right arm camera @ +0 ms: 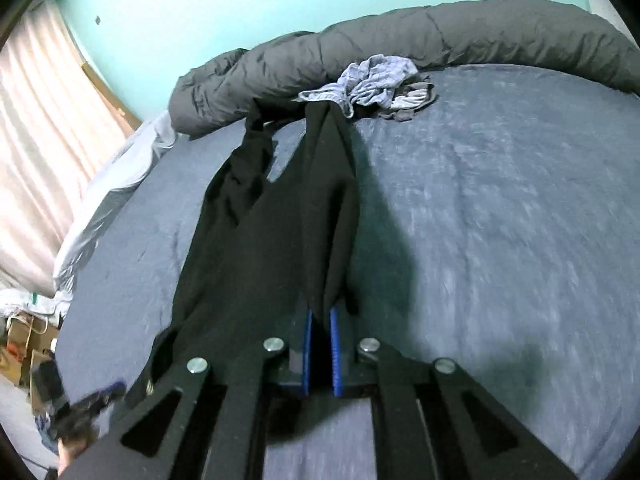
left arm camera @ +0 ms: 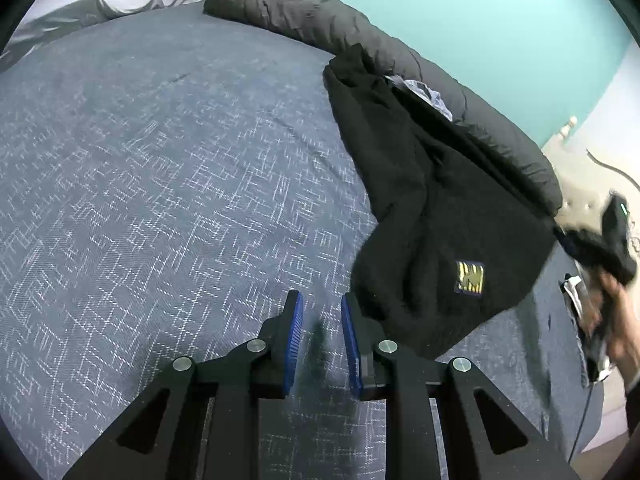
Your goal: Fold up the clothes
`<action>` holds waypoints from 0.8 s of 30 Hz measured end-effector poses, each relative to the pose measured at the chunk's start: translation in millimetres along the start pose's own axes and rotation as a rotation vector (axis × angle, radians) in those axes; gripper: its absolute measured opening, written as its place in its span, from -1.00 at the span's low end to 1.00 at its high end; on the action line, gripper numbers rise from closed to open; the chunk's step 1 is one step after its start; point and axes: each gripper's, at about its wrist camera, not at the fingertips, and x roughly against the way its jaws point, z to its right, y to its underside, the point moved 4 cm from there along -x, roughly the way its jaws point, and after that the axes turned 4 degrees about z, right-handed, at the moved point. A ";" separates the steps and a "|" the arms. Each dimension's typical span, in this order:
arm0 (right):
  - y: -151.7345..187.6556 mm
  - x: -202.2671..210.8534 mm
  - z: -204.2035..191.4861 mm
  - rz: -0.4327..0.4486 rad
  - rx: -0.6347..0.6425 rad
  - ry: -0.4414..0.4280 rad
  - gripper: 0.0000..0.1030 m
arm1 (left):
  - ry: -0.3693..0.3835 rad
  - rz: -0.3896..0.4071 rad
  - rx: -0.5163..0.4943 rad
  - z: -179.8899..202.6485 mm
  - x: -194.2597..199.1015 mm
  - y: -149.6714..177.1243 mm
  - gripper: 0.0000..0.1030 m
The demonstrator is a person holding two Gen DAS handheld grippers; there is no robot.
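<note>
Left wrist view: the left gripper (left arm camera: 322, 312) hovers over the blue patterned bedspread (left arm camera: 160, 184), its blue-padded jaws parted with nothing between them. Just to its right lies the black garment (left arm camera: 432, 216), a fleecy piece with a small yellow-and-blue patch (left arm camera: 470, 277); its far end runs up onto the rolled grey duvet (left arm camera: 360, 36) along the teal wall (left arm camera: 460, 8). The garment's near right corner trails off toward the right gripper (left arm camera: 600, 248), which is blurred and cut by the frame edge, so its grip is hard to read here. A wide stretch of bare bedspread opens to the left and ahead.

Right wrist view: the right gripper (right arm camera: 319, 316) has its jaws closed on a bunched edge of the black garment (right arm camera: 280, 216), which stretches away toward the grey duvet (right arm camera: 440, 40). A crumpled pale-blue cloth (right arm camera: 372, 80) sits at the garment's far end, touching it. The left gripper (right arm camera: 88, 408) is a dark blur at the lower left. Bare bedspread (right arm camera: 500, 200) spreads to the right; a curtain (right arm camera: 44, 128) hangs left.
</note>
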 end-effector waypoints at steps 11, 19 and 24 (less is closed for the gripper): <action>109.4 44.6 15.2 -0.213 0.010 0.035 -0.86 | 0.006 -0.001 -0.009 6.6 2.8 1.3 -0.58; 35.4 50.6 13.9 -0.054 -0.018 0.073 -0.01 | 0.011 -0.008 -0.005 5.3 -0.2 -1.0 -0.58; -2.3 22.4 29.0 -0.049 -0.074 0.101 0.24 | 0.014 -0.008 -0.015 9.7 -0.3 -0.6 -0.55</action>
